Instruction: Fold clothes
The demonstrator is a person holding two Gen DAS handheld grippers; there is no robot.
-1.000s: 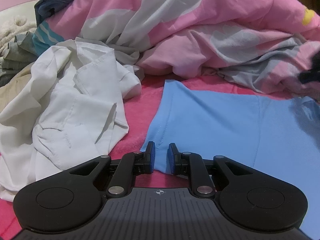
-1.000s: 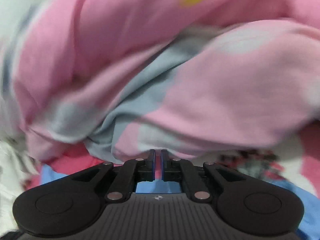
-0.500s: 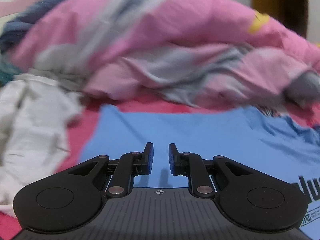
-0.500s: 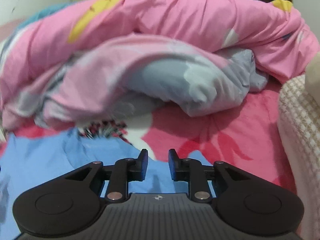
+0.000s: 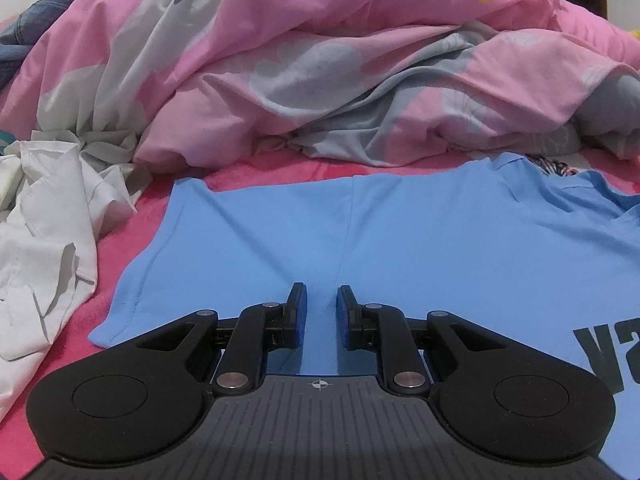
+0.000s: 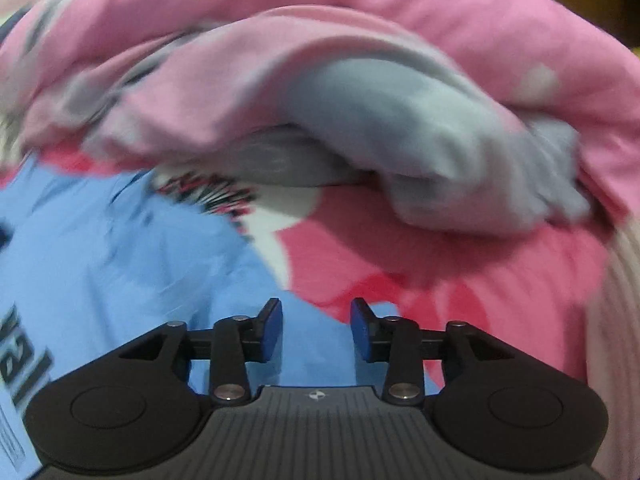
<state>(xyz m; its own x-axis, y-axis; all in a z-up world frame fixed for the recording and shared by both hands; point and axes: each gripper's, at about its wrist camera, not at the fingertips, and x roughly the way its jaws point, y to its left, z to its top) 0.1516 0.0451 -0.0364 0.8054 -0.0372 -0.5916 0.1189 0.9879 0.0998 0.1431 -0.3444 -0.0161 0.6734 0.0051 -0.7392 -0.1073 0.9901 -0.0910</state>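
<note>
A light blue T-shirt (image 5: 400,232) lies spread flat on the pink bed sheet (image 5: 132,240), with dark print at its right. My left gripper (image 5: 322,304) hovers over the shirt's lower left part, its jaws a narrow gap apart with nothing between them. In the blurred right wrist view, the same blue T-shirt (image 6: 120,264) fills the left side. My right gripper (image 6: 316,320) is over the shirt's right edge where it meets the sheet (image 6: 480,280). Its jaws are opening and hold nothing.
A crumpled pink and grey duvet (image 5: 320,60) is heaped along the far side of the shirt, also the duvet (image 6: 360,60) in the right view. A rumpled white garment (image 5: 48,248) lies left of the shirt, with denim (image 5: 40,20) behind. Cream fabric (image 6: 624,280) borders the right.
The left gripper slid from the shirt's left hem to over its body. The right gripper swung from the duvet down to the shirt's right edge, and its jaws went from shut to apart.
</note>
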